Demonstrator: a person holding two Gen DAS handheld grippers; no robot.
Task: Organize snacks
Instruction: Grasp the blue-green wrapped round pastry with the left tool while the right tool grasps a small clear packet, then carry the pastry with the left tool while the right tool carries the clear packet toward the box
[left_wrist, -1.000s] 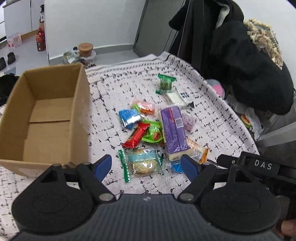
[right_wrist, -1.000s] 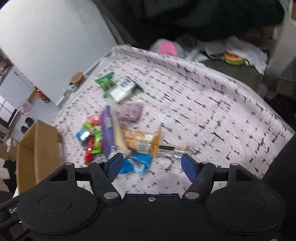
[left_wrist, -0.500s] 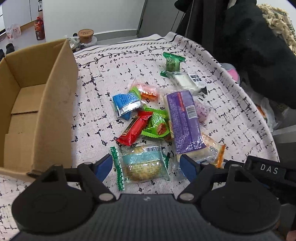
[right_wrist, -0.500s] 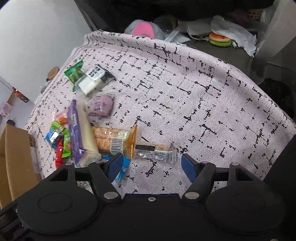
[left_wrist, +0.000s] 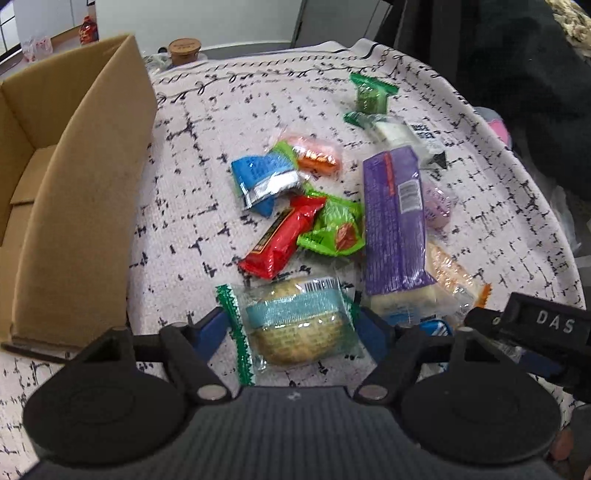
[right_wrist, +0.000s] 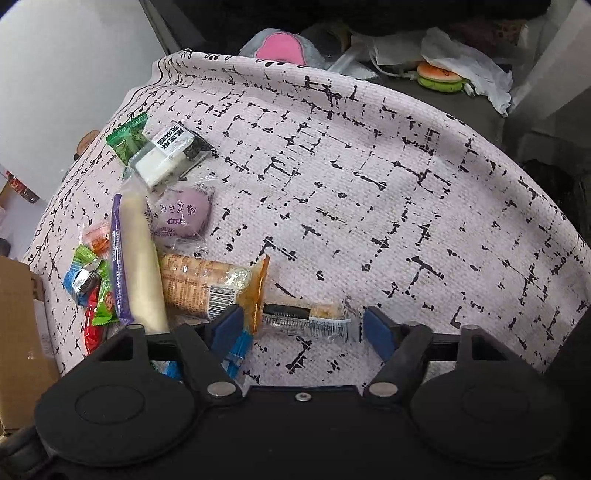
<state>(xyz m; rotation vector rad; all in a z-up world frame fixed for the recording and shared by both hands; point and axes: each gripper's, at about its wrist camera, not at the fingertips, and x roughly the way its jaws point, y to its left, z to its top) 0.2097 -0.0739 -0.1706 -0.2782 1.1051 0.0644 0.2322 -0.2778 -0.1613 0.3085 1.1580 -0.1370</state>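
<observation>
Both grippers are coming down closer over the snack pile than a second ago, and their jaws have just been closing. The left gripper (left_wrist: 291, 326) is straddling the round cake pack (left_wrist: 295, 325) — jaws apart, not squeezing yet. The right gripper (right_wrist: 303, 326) is straddling the thin clear bar (right_wrist: 306, 317), jaws apart too. The box (left_wrist: 74, 206) is waiting empty at nine o'clock, so the first pickups are likely starting. "DAS" is showing at four o'clock — other labels are too small to read.
</observation>
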